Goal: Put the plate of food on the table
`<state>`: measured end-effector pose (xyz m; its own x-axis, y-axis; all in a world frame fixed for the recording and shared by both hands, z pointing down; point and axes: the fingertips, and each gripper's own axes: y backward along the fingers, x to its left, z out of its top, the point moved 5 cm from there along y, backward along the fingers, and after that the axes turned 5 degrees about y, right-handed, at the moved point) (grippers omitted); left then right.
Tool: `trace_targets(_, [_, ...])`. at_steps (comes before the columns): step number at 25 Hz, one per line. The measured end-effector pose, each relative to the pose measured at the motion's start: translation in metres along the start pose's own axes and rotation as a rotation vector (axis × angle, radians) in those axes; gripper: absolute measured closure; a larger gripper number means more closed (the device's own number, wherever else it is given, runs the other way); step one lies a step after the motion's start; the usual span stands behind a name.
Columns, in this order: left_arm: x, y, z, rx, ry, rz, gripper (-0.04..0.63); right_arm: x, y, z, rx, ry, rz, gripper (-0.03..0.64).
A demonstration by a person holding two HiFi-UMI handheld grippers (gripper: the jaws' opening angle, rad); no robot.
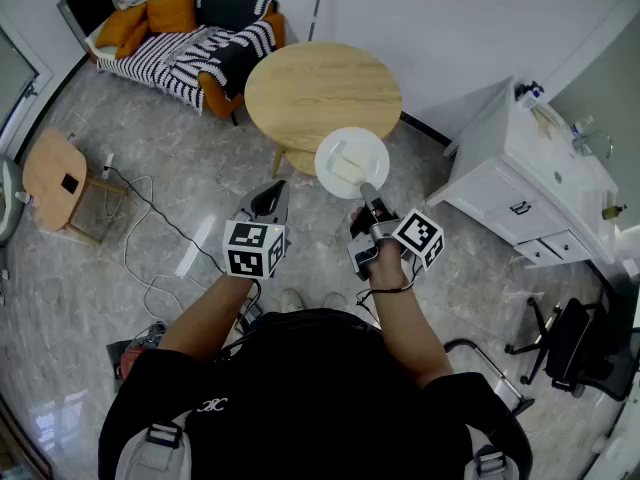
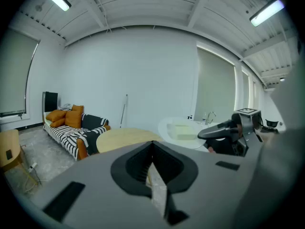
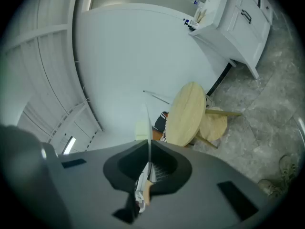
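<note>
A white plate (image 1: pixel 352 163) with a pale block of food (image 1: pixel 346 166) hangs level over the near edge of the round wooden table (image 1: pixel 315 88). My right gripper (image 1: pixel 366 190) is shut on the plate's near rim. In the right gripper view the plate (image 3: pixel 147 120) shows edge-on between the jaws of that gripper (image 3: pixel 148 144), with the table (image 3: pixel 188 111) beyond. My left gripper (image 1: pixel 275 193) is to the left of the plate, shut and holding nothing. The left gripper view shows its closed jaws (image 2: pixel 152 144), the plate (image 2: pixel 183 130) and the table (image 2: pixel 126 138).
A striped sofa (image 1: pixel 190 38) with orange cushions stands at the back left. A white sink cabinet (image 1: pixel 540 168) is on the right, an office chair (image 1: pixel 580 348) below it. A small wooden side table (image 1: pixel 55 173) and a floor cable (image 1: pixel 150 228) lie left. A stool (image 3: pixel 214 125) sits under the table.
</note>
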<state>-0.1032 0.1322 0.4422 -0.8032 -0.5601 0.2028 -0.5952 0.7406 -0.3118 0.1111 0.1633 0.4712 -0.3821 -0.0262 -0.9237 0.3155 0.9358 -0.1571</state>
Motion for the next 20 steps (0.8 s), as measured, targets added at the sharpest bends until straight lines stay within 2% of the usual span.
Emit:
trace_targets(8, [0.008, 0.001, -0.002, 0.001, 0.008, -0.010, 0.588, -0.004, -0.001, -0.008, 0.007, -0.001, -0.019, 0.598])
trace_targets(20, [0.006, -0.006, -0.005, 0.008, 0.007, -0.024, 0.588, -0.019, -0.001, -0.013, 0.016, -0.155, -0.031, 0.598])
